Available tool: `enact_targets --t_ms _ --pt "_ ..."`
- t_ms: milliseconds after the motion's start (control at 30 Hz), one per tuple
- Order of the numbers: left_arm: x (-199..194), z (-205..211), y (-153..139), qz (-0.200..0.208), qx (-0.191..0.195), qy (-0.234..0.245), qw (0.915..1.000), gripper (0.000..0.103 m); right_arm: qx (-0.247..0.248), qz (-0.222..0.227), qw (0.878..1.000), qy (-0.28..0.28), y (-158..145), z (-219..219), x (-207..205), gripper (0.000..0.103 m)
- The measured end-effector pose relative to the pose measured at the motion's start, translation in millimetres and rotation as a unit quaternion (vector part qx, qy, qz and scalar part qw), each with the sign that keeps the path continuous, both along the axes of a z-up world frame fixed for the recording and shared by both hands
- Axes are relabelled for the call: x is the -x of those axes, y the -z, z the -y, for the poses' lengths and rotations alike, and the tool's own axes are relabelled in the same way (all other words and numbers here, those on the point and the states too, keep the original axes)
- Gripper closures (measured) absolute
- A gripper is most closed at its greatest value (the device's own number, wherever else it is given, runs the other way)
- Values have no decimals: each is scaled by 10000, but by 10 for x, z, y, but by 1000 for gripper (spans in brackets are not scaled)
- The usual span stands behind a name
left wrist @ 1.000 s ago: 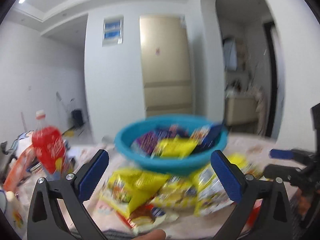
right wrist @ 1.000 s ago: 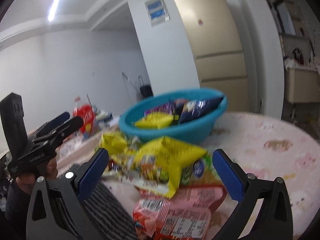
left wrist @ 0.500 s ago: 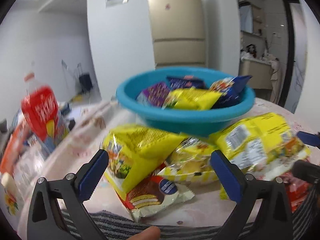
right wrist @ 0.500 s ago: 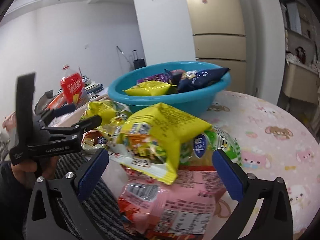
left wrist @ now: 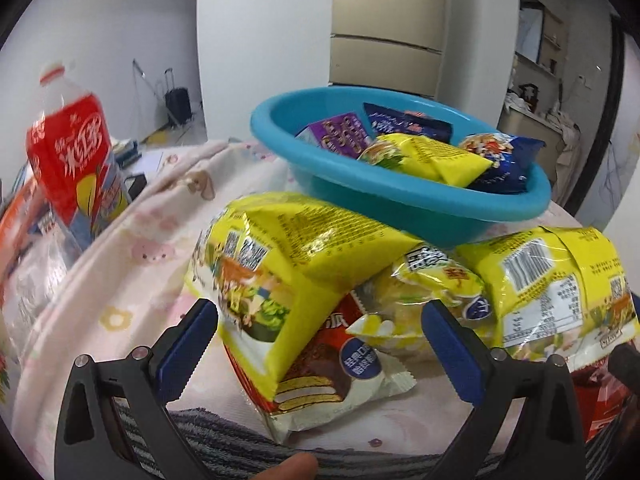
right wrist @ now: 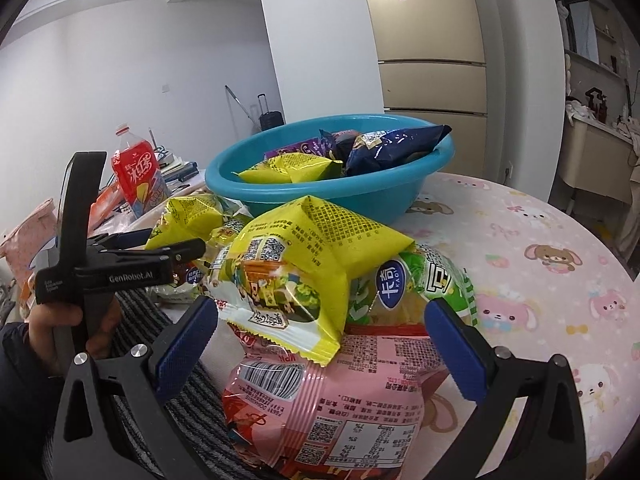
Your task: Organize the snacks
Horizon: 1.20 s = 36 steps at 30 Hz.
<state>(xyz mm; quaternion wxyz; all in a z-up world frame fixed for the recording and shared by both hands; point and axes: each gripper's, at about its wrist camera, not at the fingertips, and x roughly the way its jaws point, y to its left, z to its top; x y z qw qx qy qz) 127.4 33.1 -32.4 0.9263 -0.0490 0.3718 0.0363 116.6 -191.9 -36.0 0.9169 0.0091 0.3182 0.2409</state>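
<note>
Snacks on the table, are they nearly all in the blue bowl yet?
Not yet. A few packets already sit in the round teal plastic bowl. Nothing is in hand: the left claw and right claw are both open, each around a yellow foil snack bag. A pile, including a pink crinkly packet, is left on the table.

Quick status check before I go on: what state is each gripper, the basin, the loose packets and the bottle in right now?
left gripper: open, fingers astride a yellow packet, not closed on it.
right gripper: open, holding nothing.
blue basin: upright, partly filled with packets.
pink packet: sealed, lying flat under the pile.
chocolate pie packet: sealed, on the table.
red bottle: upright, capped.
</note>
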Motion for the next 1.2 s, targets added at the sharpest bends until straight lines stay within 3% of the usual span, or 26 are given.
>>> enact_targets --t_ms 533,633,700,733,767,800,967,1000,1133,1200 --pt "83 70 -138 346 -172 55 9992 0 241 64 9997 13 5 -47 33 0" --pt "97 43 -264 611 -381 -221 9972 0 269 81 9996 4 6 -56 41 0" --pt "66 56 -352 778 -581 -189 9951 0 255 75 9996 19 5 -55 41 0" --pt "-12 70 -349 673 -656 -50 9956 0 252 75 9996 31 3 -48 40 0" --pt "-84 57 -314 504 -611 49 9968 2 251 77 9996 39 2 -44 40 0" --pt "-157 23 -247 311 -471 102 9984 10 248 78 9997 42 1 -46 42 0" --pt "-309 -168 57 -244 -40 -165 9996 24 330 138 9994 24 -7 -68 59 0" --pt "-305 -207 53 -210 66 -175 9996 34 365 164 9992 6 -10 -80 65 0" --pt "-241 -245 35 -59 145 -224 9996 43 401 222 9989 -54 -19 -99 90 0" --pt "-191 -228 2 72 94 -259 9996 54 385 194 9991 -45 -15 -92 79 0"
